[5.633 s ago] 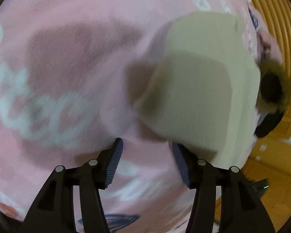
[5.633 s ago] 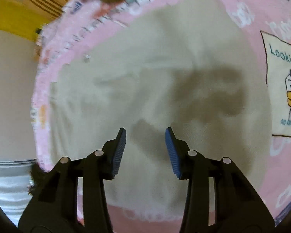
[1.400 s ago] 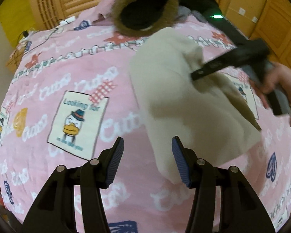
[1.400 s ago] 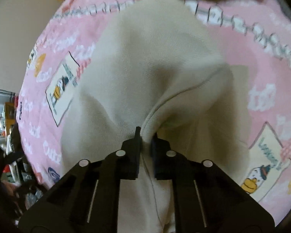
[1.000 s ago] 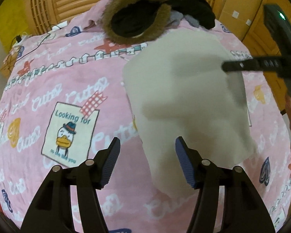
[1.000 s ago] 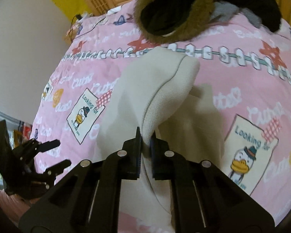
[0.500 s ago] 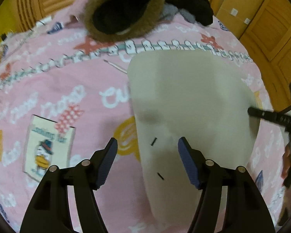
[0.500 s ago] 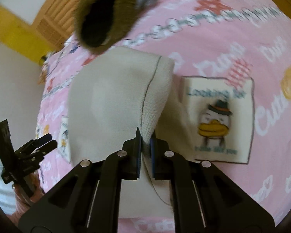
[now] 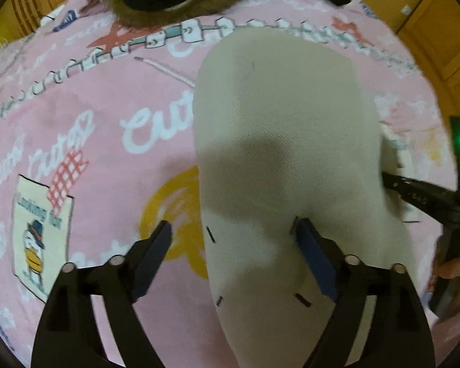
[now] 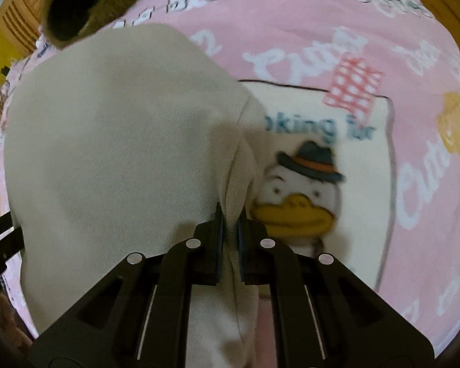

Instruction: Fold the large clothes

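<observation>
steeply down, right hand-held gripper pinches beige garment fold.

garment: beige matt woven cloth
blanket: pink soft fleecy cloth
hood trim: brown shaggy fur
panelling: wood

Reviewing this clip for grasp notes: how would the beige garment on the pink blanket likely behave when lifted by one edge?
Probably floppy: the beige garment bunches into a soft ridge where the right gripper pinches its edge. It likely sags from any single grip, since it lies limp on the pink blanket. Its woven texture suggests it won't slip easily from the fingers.
</observation>
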A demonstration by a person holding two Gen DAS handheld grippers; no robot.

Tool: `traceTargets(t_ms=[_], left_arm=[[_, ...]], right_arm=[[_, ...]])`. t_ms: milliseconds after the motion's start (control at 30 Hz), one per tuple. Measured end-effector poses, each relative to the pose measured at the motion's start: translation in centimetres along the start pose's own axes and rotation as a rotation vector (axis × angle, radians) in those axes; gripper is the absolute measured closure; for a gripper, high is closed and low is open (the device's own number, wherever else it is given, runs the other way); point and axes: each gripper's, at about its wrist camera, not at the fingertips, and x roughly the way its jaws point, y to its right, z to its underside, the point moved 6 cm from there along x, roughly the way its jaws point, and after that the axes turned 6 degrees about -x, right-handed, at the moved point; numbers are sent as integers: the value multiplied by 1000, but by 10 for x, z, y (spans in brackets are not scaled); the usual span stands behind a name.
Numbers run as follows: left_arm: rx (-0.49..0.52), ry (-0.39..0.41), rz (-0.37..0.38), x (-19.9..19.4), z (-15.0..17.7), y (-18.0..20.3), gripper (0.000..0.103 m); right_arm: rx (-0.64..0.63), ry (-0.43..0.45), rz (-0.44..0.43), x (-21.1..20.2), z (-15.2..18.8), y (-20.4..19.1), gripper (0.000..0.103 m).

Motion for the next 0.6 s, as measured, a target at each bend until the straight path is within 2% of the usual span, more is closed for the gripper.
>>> traceTargets(t_ms=[100, 167, 233, 333, 467, 500, 533, 600], left_arm=[[-1, -10, -50, 11, 1, -2, 14], [12, 10, -109, 13, 1, -4, 9], [15, 19, -127, 15, 3, -7, 7], [-5, 6, -106, 17, 4, -12, 7], [-7, 2, -105, 12, 4, -11, 8], [-9, -2, -88, 8, 4, -9, 16], [-20, -18, -52, 3, 6, -8, 30], [-51, -49, 3, -9, 7, -6, 46]], right_arm=[[-85, 6, 34, -7, 1, -12, 95], [-81, 23, 27, -26, 7, -9, 90], [-56, 63, 11, -51, 15, -2, 87], [26, 147, -66, -96, 34, 7, 87], [78, 201, -188, -132, 68, -19, 87], [95, 185, -224, -132, 82, -32, 87], [110, 154, -255, -126, 93, -44, 87], [139, 104, -256, -109, 117, -57, 88]])
